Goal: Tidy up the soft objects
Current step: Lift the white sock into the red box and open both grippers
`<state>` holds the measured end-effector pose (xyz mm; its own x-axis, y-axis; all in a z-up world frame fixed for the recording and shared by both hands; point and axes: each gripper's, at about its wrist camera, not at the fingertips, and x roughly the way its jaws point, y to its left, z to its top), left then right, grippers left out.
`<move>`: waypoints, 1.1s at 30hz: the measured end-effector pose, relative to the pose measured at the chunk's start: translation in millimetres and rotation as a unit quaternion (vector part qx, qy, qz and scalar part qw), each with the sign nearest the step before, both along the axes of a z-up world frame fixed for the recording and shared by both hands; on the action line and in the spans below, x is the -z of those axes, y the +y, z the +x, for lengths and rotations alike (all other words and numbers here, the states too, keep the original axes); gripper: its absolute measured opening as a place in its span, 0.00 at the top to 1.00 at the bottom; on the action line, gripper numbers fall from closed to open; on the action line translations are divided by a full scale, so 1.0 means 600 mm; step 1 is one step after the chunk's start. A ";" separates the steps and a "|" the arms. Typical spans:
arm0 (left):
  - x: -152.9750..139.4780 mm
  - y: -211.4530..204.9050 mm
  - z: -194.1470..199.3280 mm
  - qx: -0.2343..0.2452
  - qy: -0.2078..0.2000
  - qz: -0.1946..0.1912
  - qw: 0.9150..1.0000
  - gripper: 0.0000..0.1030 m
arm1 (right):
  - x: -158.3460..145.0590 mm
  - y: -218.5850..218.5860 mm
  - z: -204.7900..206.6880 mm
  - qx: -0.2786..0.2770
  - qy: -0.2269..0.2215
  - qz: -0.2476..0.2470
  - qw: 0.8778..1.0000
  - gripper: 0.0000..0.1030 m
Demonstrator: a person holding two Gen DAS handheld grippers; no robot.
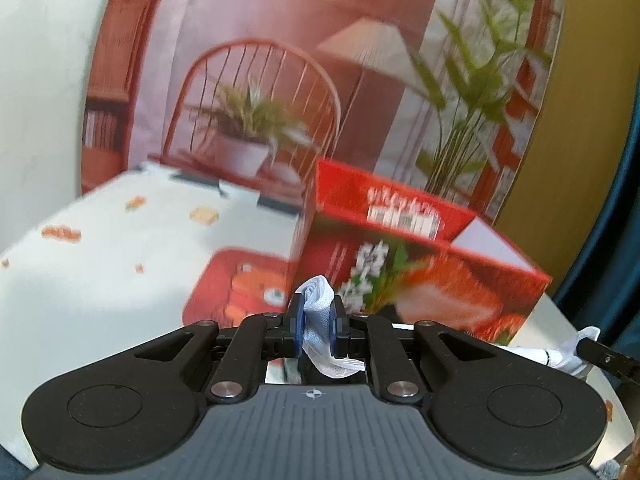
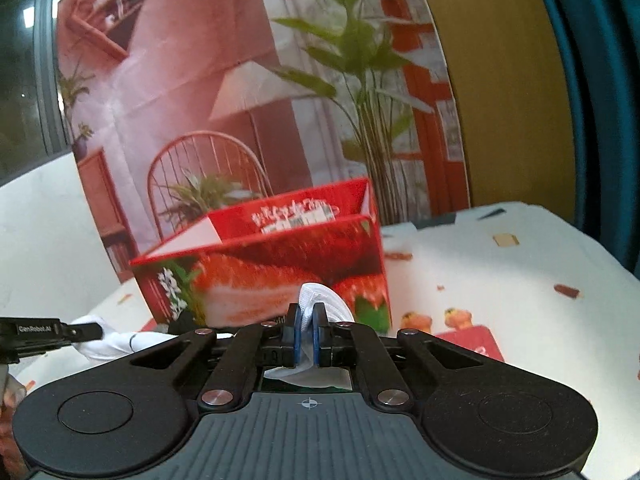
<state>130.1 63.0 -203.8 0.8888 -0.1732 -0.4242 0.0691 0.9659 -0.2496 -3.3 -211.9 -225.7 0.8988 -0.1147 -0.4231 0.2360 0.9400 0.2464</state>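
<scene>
My left gripper (image 1: 316, 322) is shut on a white cloth (image 1: 320, 312); the fabric bunches between the blue pads and hangs below. My right gripper (image 2: 307, 330) is shut on the white cloth (image 2: 324, 300) at another spot. The cloth stretches between the two grippers: in the left wrist view its far end (image 1: 560, 354) shows at the right gripper's finger, and in the right wrist view it (image 2: 116, 342) shows at the left gripper's finger. An open red box (image 1: 420, 256) with a strawberry print stands just ahead of both grippers, also in the right wrist view (image 2: 280, 256).
A white tablecloth (image 1: 120, 256) with small orange prints covers the table. A red mat (image 1: 240, 284) lies left of the box, and it also shows in the right wrist view (image 2: 472, 342). A printed backdrop (image 2: 240, 80) stands behind the table.
</scene>
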 end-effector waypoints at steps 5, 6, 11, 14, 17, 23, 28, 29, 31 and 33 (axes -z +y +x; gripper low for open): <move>-0.038 -0.012 0.024 0.006 -0.027 0.010 1.000 0.87 | -0.025 -0.002 0.017 -0.011 -0.018 -0.020 1.000 0.95; -0.048 -0.013 0.032 0.007 -0.031 0.010 0.999 0.87 | -0.031 -0.006 0.026 -0.013 -0.022 -0.022 0.999 0.95; -0.102 -0.030 0.076 0.016 -0.069 0.033 0.997 0.87 | -0.065 -0.033 0.083 -0.027 -0.038 -0.043 0.998 0.95; -0.124 -0.047 0.112 0.024 -0.075 0.054 0.995 0.87 | -0.078 -0.045 0.125 -0.030 -0.043 -0.064 0.997 0.95; -0.132 -0.063 0.156 0.031 -0.064 0.076 0.995 0.87 | -0.084 -0.060 0.171 -0.029 -0.041 -0.082 0.995 0.95; -0.110 -0.099 0.220 0.062 -0.005 0.104 0.993 0.87 | -0.062 -0.080 0.235 -0.020 0.000 -0.089 0.996 0.95; -0.076 -0.112 0.252 0.085 0.055 0.106 0.989 0.87 | -0.041 -0.077 0.263 -0.028 0.030 -0.091 0.995 0.95; -0.069 -0.113 0.259 0.087 0.070 0.108 0.988 0.87 | -0.039 -0.075 0.265 -0.029 0.034 -0.091 0.995 0.95; -0.060 -0.111 0.267 0.084 0.088 0.110 0.986 0.87 | -0.034 -0.074 0.276 -0.031 0.045 -0.090 0.994 0.95; -0.056 -0.106 0.274 0.084 0.096 0.104 0.986 0.87 | -0.029 -0.073 0.282 -0.032 0.054 -0.086 0.994 0.95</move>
